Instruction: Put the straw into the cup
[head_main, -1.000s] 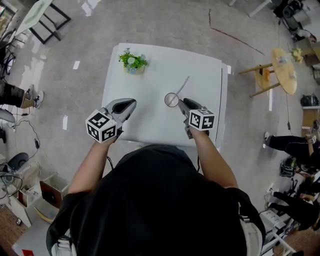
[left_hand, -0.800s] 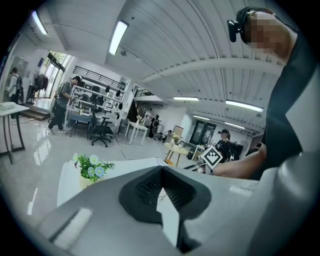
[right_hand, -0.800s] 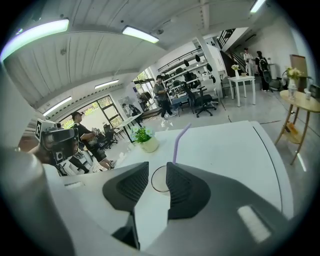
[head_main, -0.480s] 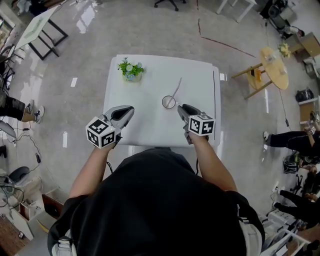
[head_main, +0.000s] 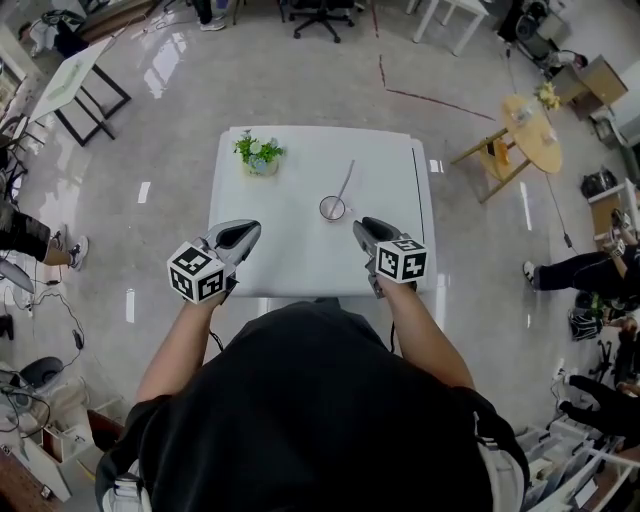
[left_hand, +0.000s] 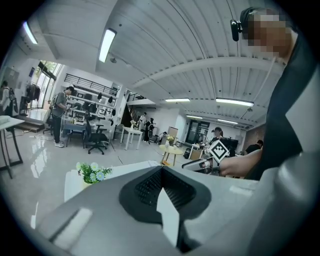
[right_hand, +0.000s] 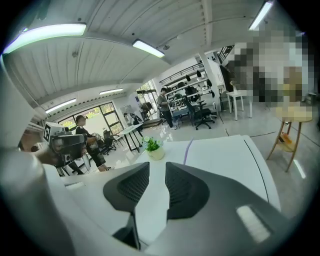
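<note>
1. On the white table (head_main: 300, 262), the clear cup (head_main: 332, 208) stands near the middle. The thin straw (head_main: 345, 183) runs from its mouth up and away toward the far edge. Its lower end appears to sit inside the cup and the rest leans out over the far rim, though the head view is too small to be certain it is not just lying against the cup.
2. Apart from that straw end, nothing can be made out in the cup.
3. At the far left corner stands a small potted plant (head_main: 259, 153), well apart from the cup and with no part in the task.
4. The left gripper (head_main: 250, 230) hovers over the near left part of the table. Its own view shows its fingers (left_hand: 145, 186) closed tip to tip, with nothing held.
5. The right gripper (head_main: 362, 226) hovers just near of the cup and to its right. Its fingers (right_hand: 186, 187) stand a little apart, and only bare table shows in the gap. In that view the straw (right_hand: 186, 151) rises just beyond the fingers, and the cup itself is hidden behind them.
6. Judging by this, the insertion looks done and the work is at its close.
7. If the straw proves not to be seated, the next move calls for the right fingers to reach forward, close on its shaft and tip the lower end into the mouth without knocking the light cup over.
</note>
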